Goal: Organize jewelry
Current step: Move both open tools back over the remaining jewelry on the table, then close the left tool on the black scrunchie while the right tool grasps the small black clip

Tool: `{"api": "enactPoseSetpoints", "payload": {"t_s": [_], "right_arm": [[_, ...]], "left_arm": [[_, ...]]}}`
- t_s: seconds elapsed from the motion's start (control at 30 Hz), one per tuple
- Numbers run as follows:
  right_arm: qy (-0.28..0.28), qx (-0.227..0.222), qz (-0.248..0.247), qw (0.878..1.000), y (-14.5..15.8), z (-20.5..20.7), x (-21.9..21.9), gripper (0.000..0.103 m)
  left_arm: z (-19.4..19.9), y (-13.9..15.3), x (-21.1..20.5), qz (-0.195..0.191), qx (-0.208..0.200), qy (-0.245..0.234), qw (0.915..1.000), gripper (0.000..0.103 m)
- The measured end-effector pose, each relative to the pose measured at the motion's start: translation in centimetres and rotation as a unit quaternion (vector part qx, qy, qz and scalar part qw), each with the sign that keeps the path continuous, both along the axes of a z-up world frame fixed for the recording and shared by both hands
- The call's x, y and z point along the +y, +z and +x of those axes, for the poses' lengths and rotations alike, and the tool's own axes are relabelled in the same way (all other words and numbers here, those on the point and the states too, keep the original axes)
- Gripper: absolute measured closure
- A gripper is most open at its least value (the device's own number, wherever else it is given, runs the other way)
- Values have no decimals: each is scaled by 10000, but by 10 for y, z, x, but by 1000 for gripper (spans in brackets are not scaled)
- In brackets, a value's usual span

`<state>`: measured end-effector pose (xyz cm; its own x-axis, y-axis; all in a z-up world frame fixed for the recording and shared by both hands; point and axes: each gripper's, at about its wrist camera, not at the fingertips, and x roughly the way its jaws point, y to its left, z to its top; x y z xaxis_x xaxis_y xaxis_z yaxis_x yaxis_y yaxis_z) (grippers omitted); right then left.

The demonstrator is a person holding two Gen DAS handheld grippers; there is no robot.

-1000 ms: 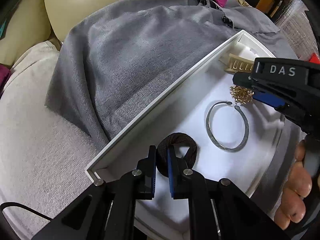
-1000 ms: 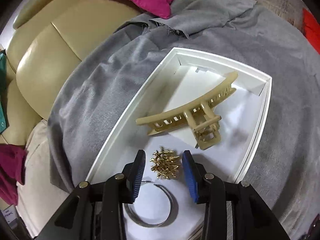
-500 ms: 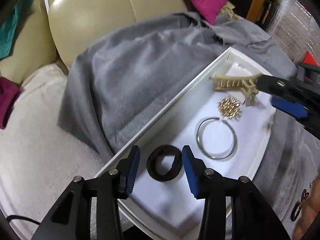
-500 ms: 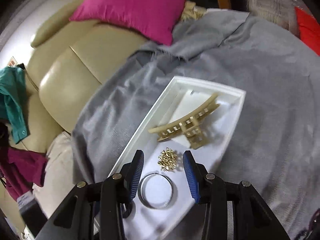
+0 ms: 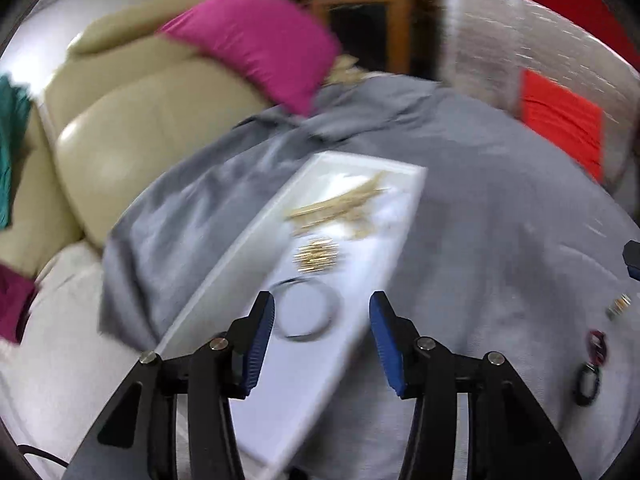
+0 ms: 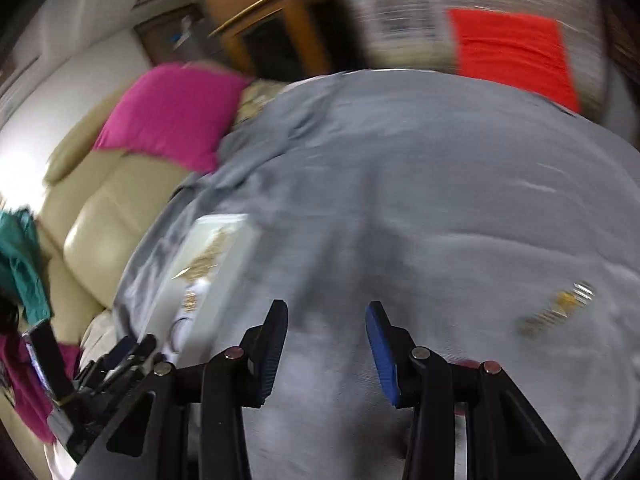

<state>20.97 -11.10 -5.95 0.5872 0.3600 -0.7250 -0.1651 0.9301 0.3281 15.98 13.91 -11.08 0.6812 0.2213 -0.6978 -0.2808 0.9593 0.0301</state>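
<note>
Left gripper hangs above the tray, jaws opening with nothing between them; right gripper is spread and empty over the grey cloth; clip, brooch and bangle lie in the tray; loose trinkets sit blurred on the cloth.

Motion blur smears the gold trinkets beyond recognition.

No legible text, label, brand or number in either view. Both pictures are blurred by motion.
</note>
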Motion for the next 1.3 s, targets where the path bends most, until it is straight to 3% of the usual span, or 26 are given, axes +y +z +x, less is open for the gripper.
{"api": "enactPoseSetpoints", "payload": {"t_s": [0.17, 0.27, 0.47, 1.0, 1.3], "right_arm": [[-752, 123, 474, 9960, -18, -17, -91, 58], [-960, 192, 711, 9927, -32, -25, -120, 59], [-1270, 470, 1329, 9818, -67, -33, -160, 58], [-1288, 771, 1530, 9768, -80, -32, -172, 57], [-1309, 820, 1538, 9759, -81, -35, -174, 55]], "left_arm": [[2, 1, -70, 84, -43, -1006, 9949, 52], [1, -3, -111, 85, 34, -1595, 9872, 52], [3, -16, -161, 151, 269, -2340, 9717, 52], [11, -47, -197, -362, 1132, -2770, 9535, 52], [17, -58, -206, -434, 1337, -2795, 9498, 50]]}}
